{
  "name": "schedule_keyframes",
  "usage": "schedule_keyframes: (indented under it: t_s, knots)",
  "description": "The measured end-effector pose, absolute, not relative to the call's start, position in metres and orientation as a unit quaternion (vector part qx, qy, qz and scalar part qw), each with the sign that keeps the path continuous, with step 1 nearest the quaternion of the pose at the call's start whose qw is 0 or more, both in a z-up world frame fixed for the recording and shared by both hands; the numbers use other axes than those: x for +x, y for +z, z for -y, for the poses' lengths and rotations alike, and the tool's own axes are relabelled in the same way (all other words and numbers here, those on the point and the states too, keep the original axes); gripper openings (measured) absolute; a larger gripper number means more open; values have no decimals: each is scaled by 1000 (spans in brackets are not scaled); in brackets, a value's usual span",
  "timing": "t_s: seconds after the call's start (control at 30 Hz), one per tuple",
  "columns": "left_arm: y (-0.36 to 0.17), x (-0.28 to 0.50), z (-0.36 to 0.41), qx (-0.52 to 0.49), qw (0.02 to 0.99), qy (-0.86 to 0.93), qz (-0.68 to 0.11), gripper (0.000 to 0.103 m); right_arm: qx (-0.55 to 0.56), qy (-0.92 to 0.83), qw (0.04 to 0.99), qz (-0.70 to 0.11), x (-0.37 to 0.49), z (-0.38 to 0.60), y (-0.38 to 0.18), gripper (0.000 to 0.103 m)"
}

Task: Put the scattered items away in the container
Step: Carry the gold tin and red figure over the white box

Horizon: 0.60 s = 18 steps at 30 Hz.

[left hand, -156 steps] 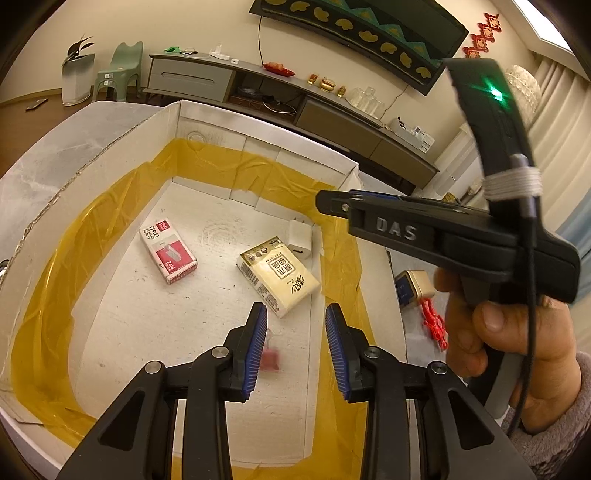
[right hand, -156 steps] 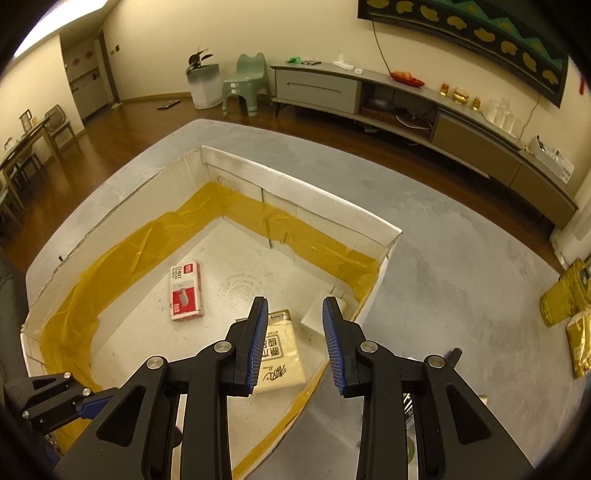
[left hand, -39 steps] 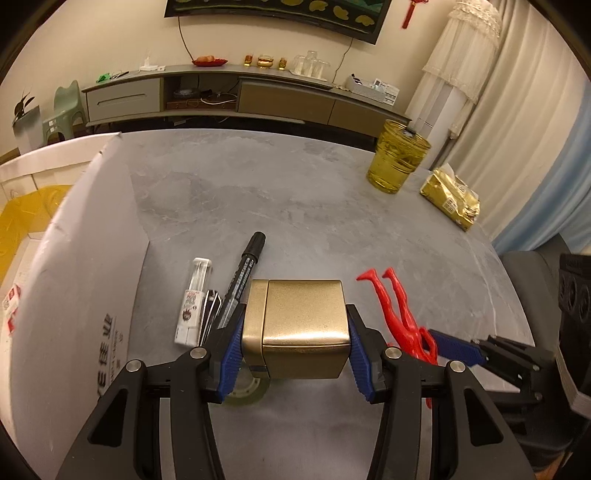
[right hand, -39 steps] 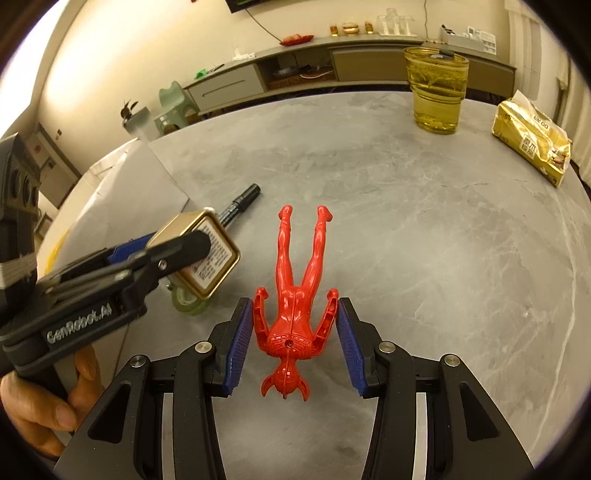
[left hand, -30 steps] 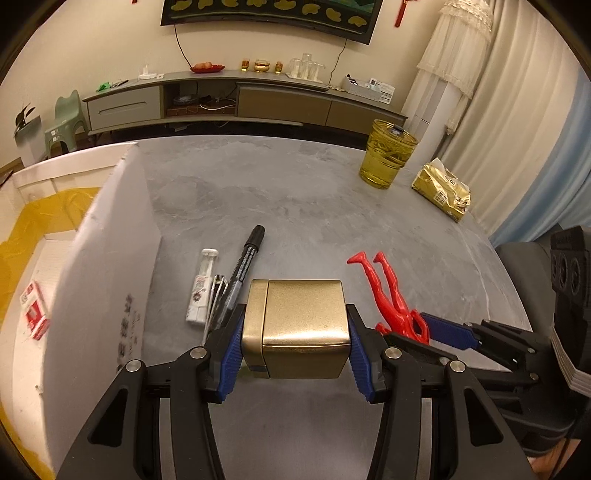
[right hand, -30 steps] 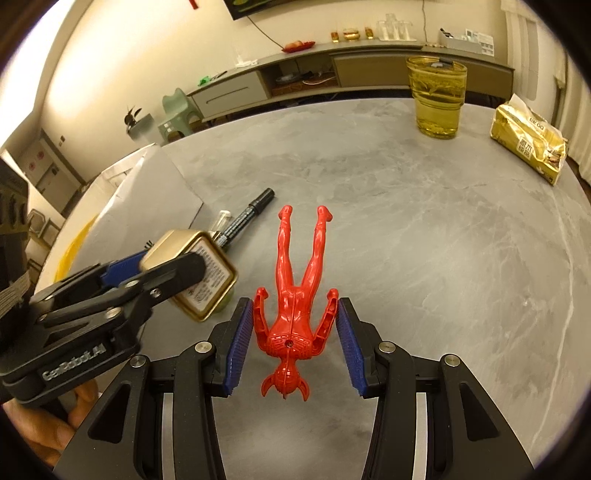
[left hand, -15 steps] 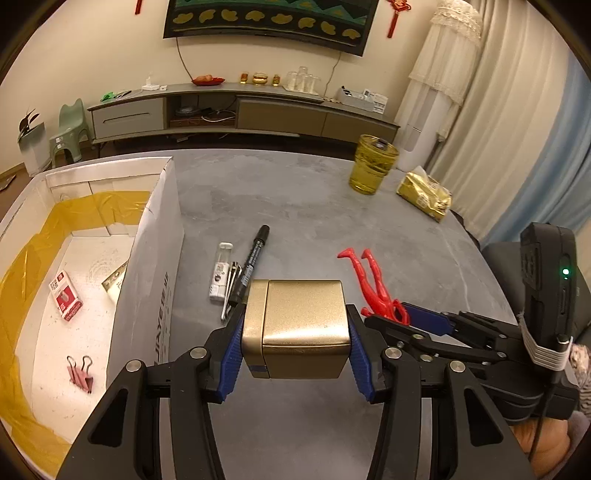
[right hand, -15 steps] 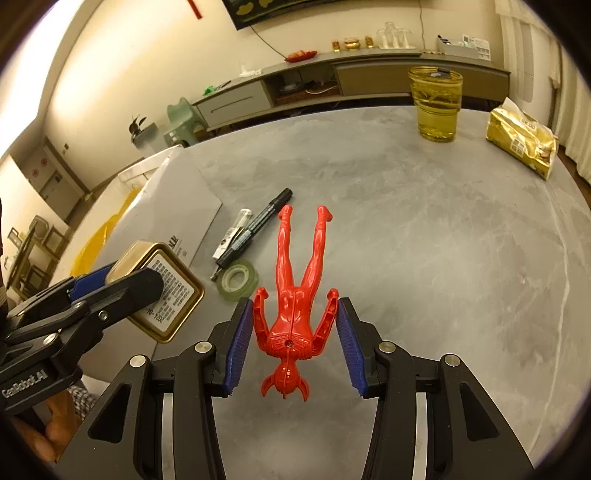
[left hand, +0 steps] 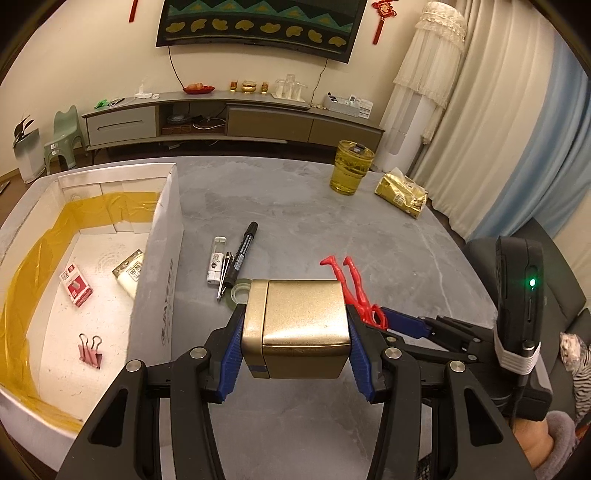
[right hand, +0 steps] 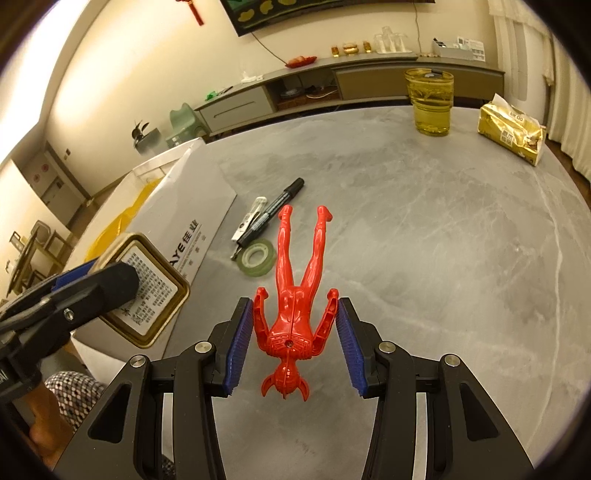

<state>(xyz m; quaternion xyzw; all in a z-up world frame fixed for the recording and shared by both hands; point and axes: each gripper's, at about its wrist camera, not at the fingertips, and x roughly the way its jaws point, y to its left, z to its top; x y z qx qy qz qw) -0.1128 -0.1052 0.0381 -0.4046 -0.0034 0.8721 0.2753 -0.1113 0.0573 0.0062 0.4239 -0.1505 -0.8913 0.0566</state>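
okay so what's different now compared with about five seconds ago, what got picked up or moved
Both grippers were open over the box then. Now the left gripper holds the gold tin and the right gripper holds the red figure, both lifted above the table. Marker, tape roll and the box's contents stayed put.

Cream walls. A dark wall hanging with yellow shapes and a teal zigzag band is mounted above a long low grey cabinet — small ornaments and glassware stand on its top. Red knot ornament beside the hanging. White lace drape and pale blue curtain at right. Green child's stool at left — wooden floor beside it. Warm indoor lighting.
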Motion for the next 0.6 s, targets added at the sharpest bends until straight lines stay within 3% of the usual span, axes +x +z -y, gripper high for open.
schedule_keyframes:
  t_s: [0.6]
  knots:
    - [62,-95,151,-383,284,879,28,52,412,-898,76,137,-88,-17,31,48]
